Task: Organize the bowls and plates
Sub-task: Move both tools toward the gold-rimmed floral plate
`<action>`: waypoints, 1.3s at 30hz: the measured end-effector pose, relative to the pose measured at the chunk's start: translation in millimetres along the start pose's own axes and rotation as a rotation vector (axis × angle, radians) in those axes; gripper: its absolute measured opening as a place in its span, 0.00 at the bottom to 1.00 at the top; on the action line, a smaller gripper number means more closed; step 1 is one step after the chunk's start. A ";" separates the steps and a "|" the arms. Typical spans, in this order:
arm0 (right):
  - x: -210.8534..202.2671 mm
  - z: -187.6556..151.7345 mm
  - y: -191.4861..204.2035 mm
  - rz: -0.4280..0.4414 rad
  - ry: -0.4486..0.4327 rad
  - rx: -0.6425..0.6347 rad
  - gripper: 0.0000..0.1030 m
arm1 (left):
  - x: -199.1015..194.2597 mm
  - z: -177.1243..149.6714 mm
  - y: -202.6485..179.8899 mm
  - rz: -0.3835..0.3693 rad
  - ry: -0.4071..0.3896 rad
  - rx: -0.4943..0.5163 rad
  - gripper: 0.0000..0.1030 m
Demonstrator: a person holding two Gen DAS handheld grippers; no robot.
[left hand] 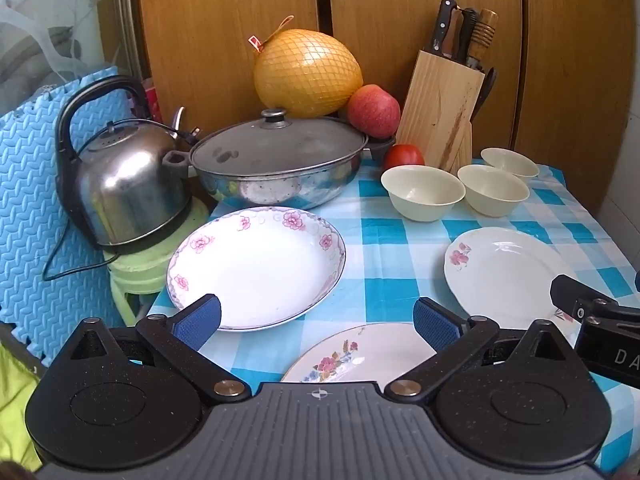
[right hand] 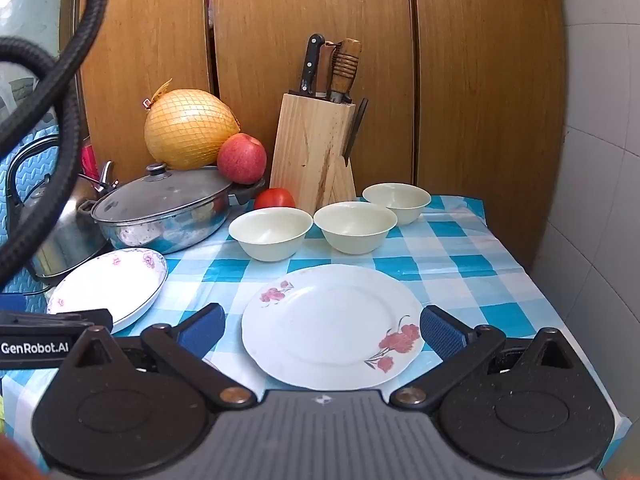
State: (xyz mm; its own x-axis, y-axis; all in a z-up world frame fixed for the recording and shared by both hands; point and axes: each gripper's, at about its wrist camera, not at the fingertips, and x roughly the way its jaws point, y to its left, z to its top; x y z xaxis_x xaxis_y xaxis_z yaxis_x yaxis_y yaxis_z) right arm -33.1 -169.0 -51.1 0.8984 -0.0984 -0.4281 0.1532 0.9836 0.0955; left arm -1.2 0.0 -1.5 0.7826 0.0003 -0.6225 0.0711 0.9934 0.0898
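White china and cream bowls lie on a blue-and-white checked worktop (right hand: 460,248). Left gripper (left hand: 318,322): jaws apart, holding nothing. Ahead of it, slightly left, sits a deep plate (left hand: 256,268) with a border of pink blossoms; just below its right finger lies a plate with a multicoloured floral spray (left hand: 360,356), partly hidden by the gripper body. Right gripper (right hand: 322,330): jaws spread, empty, flanking without touching a scalloped plate (right hand: 332,326) marked by two red flower sprigs. Beyond that plate stand three plain cream bowls (right hand: 354,226) in a row, upright, close together but apart. Farther back, left of both grippers: lidded steel pan (right hand: 164,210), kettle (left hand: 124,184), netted pomelo (left hand: 306,74), apple (left hand: 374,110), tomato (right hand: 274,199). Knife block (right hand: 312,152) stands behind the bowls.
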 end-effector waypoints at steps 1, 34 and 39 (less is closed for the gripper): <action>-0.5 -0.5 0.5 0.000 -0.010 -0.004 0.99 | 0.4 -1.2 0.1 -0.003 0.002 0.003 1.00; -0.5 -19.7 37.6 0.011 0.119 -0.111 0.99 | -2.3 -36.7 29.0 0.014 0.136 -0.061 1.00; -0.8 -19.1 36.3 0.016 0.126 -0.104 0.99 | -1.7 -37.2 30.2 0.018 0.141 -0.065 1.00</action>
State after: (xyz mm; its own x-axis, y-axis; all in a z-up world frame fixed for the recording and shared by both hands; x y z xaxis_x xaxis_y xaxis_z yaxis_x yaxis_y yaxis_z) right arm -36.1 -130.3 -64.4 0.8406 -0.0690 -0.5372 0.0895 0.9959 0.0121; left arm -23.4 34.3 -26.6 0.6884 0.0299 -0.7247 0.0138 0.9984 0.0543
